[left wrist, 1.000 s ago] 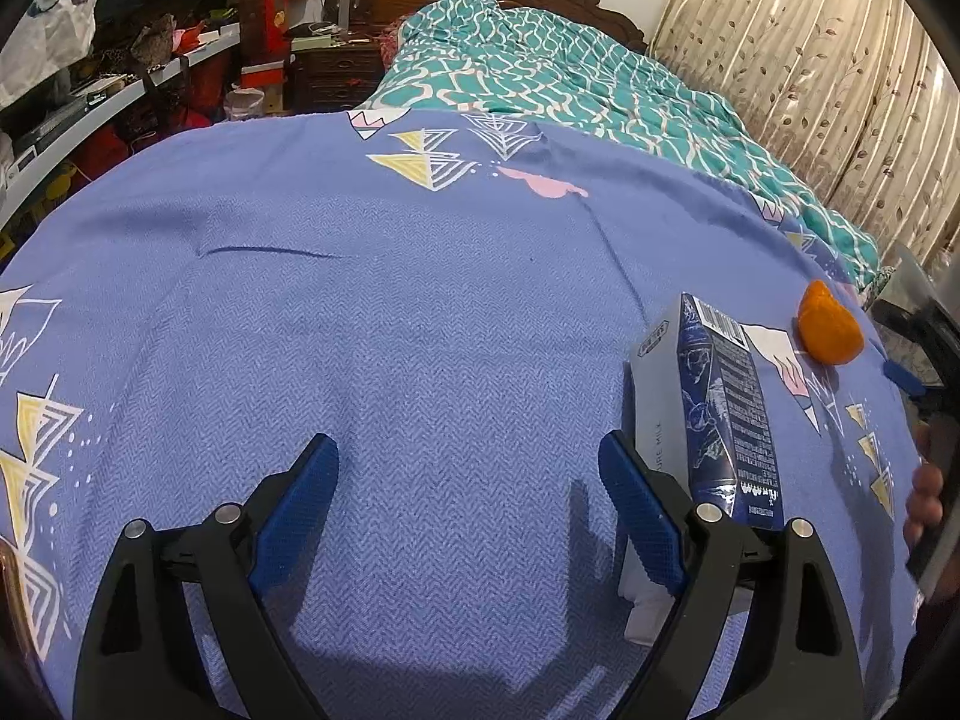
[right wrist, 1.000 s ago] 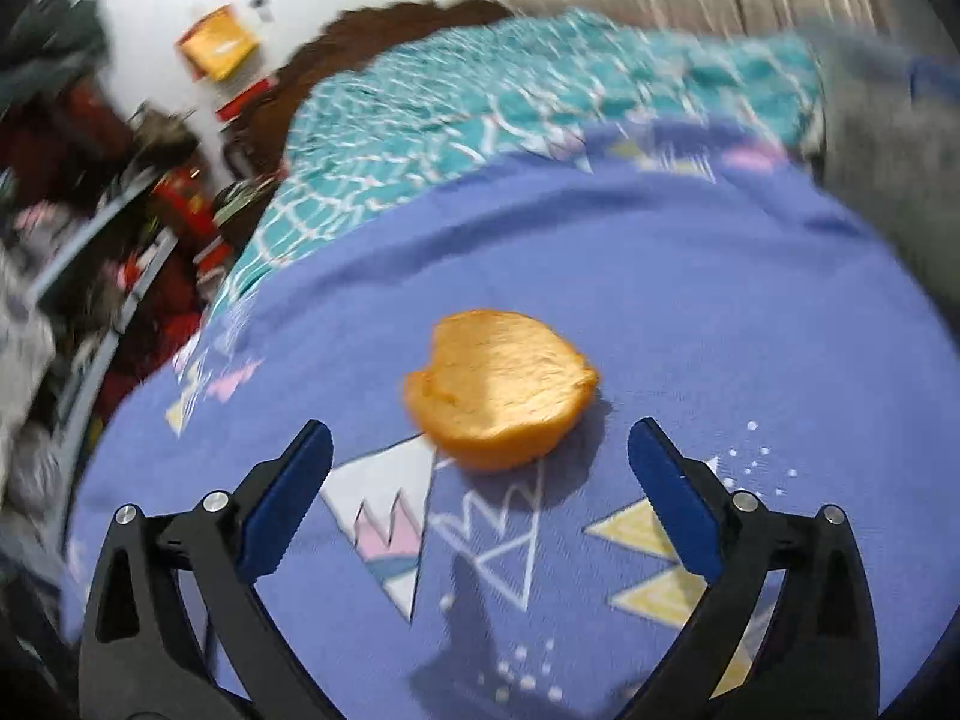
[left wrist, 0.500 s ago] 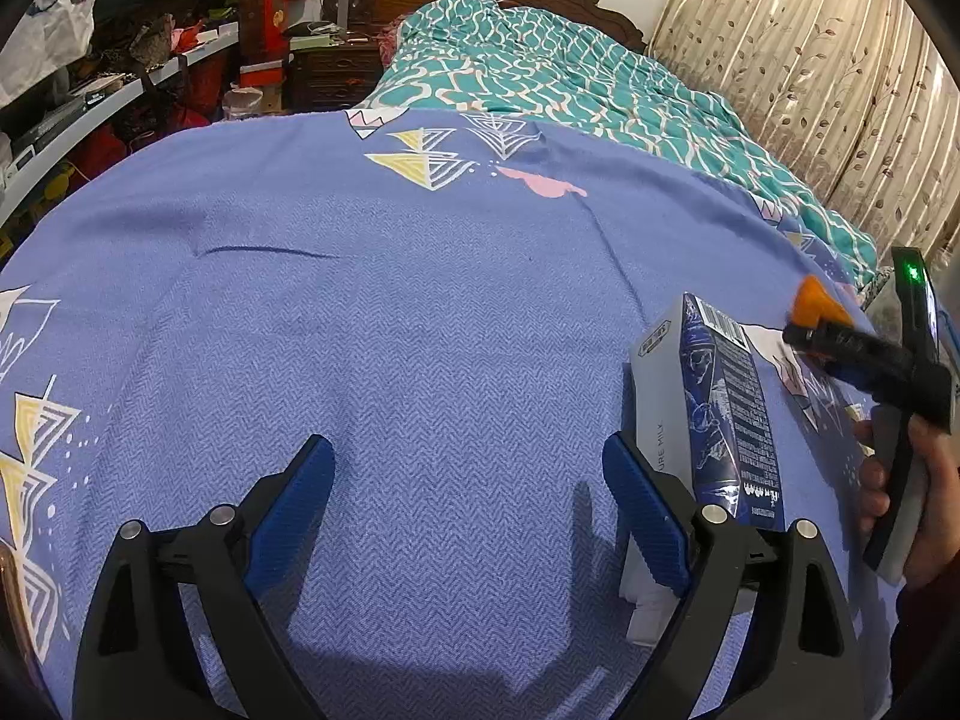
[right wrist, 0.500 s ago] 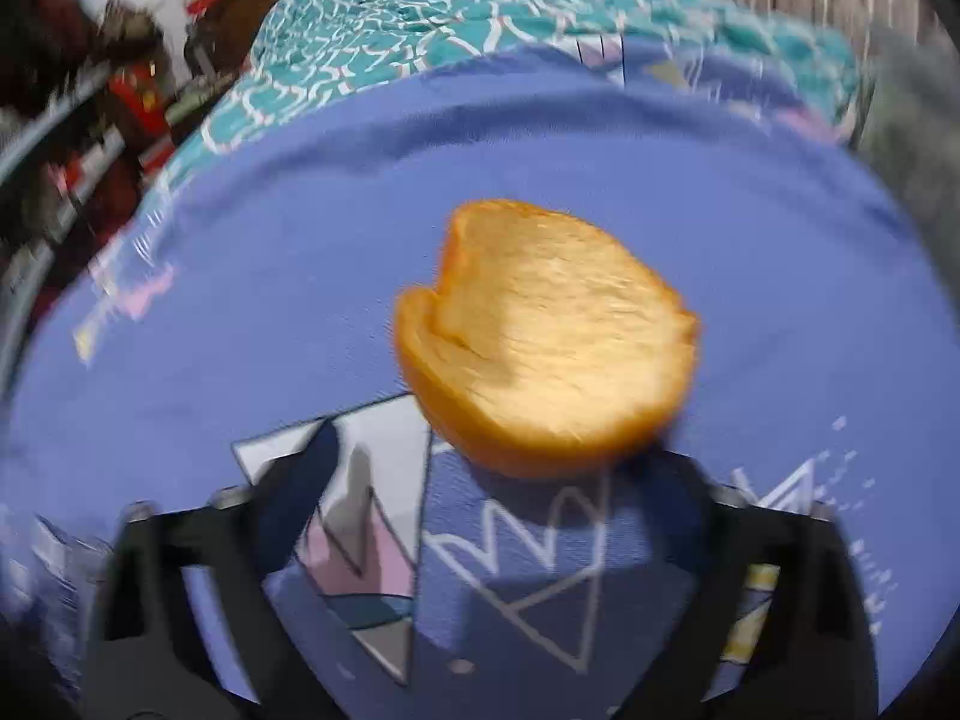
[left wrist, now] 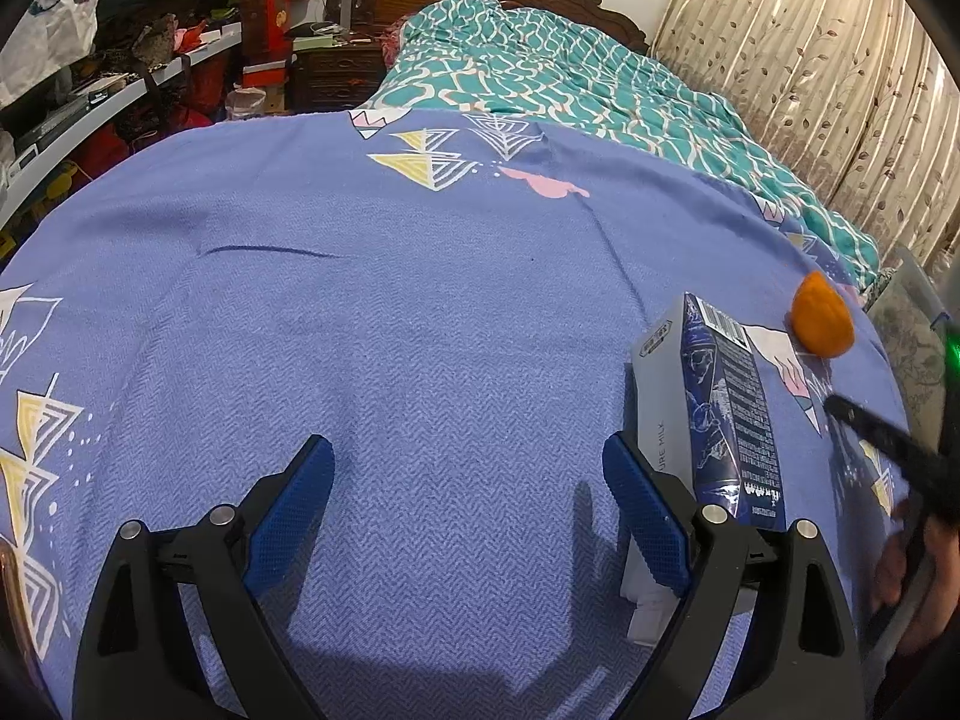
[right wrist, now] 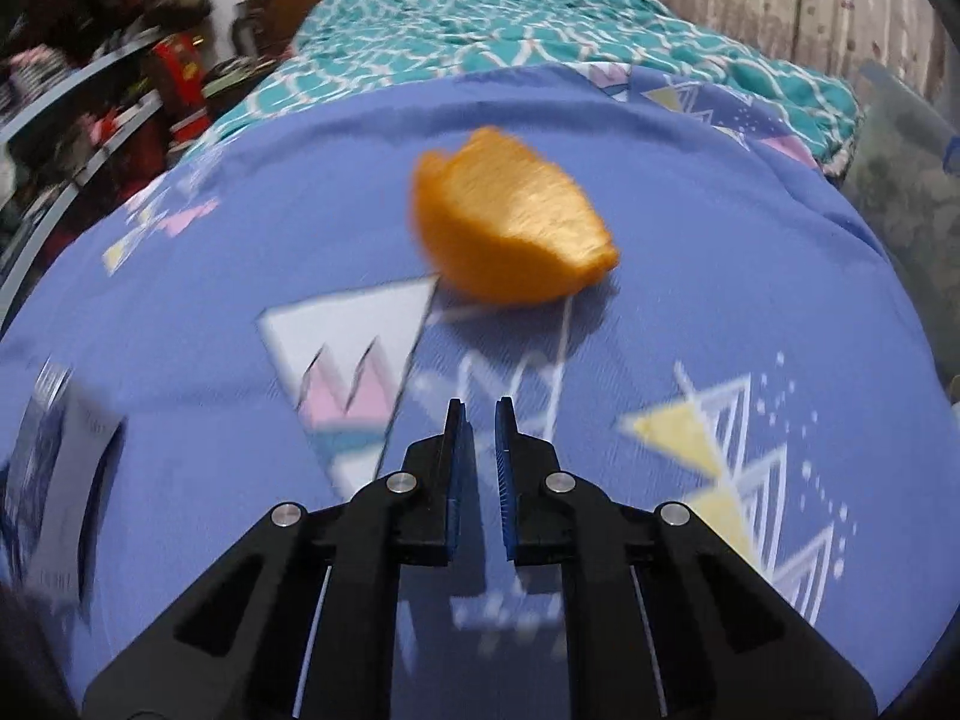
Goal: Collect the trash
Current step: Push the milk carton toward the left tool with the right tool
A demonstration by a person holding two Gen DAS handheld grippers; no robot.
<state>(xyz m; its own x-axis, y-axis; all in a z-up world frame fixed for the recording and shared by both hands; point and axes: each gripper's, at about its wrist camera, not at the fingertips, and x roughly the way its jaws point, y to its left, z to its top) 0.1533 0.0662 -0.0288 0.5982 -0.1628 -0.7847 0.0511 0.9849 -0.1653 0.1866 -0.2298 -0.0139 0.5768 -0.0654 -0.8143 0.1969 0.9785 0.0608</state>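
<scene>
The right gripper point(right wrist: 479, 414) has just closed, its jaws nearly together with nothing between them. Just ahead, untouched, an orange peel point(right wrist: 510, 222) lies on the blue bedspread point(right wrist: 690, 228). The left gripper point(left wrist: 468, 468) is spread wide and empty, a milk carton point(left wrist: 708, 408) beside its right finger.

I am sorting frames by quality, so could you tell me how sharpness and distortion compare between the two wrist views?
Left wrist view: sharp, the milk carton print legible, fisheye bending the bedspread. Right wrist view: motion-smeared, orange peel and pattern soft, right gripper crisp.
</scene>
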